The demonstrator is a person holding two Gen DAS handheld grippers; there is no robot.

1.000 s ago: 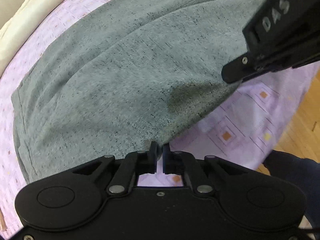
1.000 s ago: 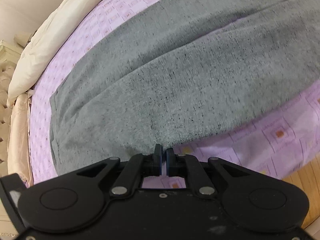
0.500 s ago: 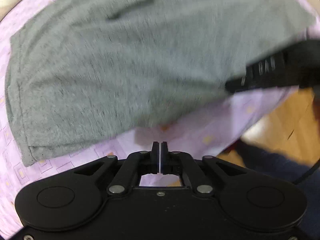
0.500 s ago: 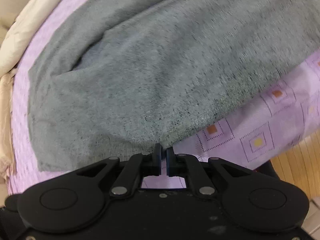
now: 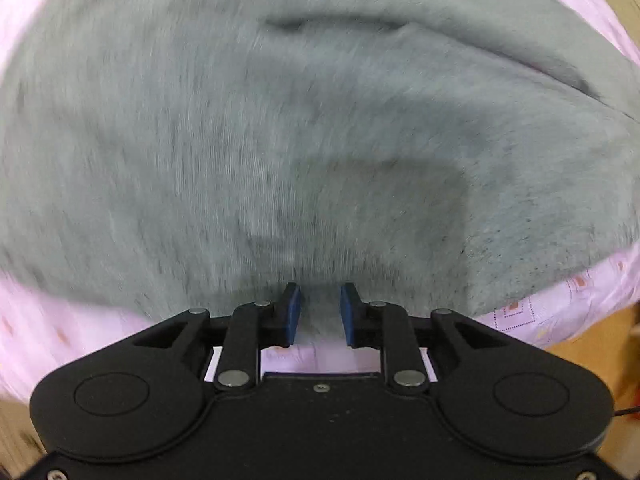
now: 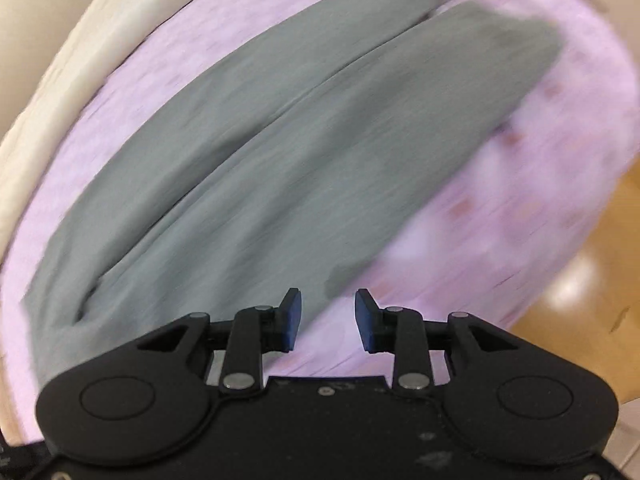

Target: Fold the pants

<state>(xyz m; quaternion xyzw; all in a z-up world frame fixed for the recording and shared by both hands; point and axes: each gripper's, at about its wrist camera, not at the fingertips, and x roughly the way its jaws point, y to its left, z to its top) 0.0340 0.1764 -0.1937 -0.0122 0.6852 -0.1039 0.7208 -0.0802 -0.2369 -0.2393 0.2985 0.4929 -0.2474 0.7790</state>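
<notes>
Grey speckled pants (image 5: 304,140) lie flat on a lilac patterned bedsheet (image 5: 560,308) and fill most of the blurred left wrist view. My left gripper (image 5: 319,308) points straight down over their near edge; its jaws are opening, the cloth lies below the gap, and the pads press on nothing. In the right wrist view the pants (image 6: 288,152) stretch away as two long legs side by side. My right gripper (image 6: 328,312) hangs over the sheet just off the pants' near edge, jaws opening, nothing between them.
A cream pillow or duvet (image 6: 60,92) runs along the bed's far left side. The bed edge drops to a wooden floor (image 6: 592,272) at the right, also seen as wooden floor (image 5: 588,356) in the left wrist view.
Both grippers were shut at the pants' edge and have let go, their jaws now apart. The right gripper swung away, so both legs come into view. The left view has rolled.
</notes>
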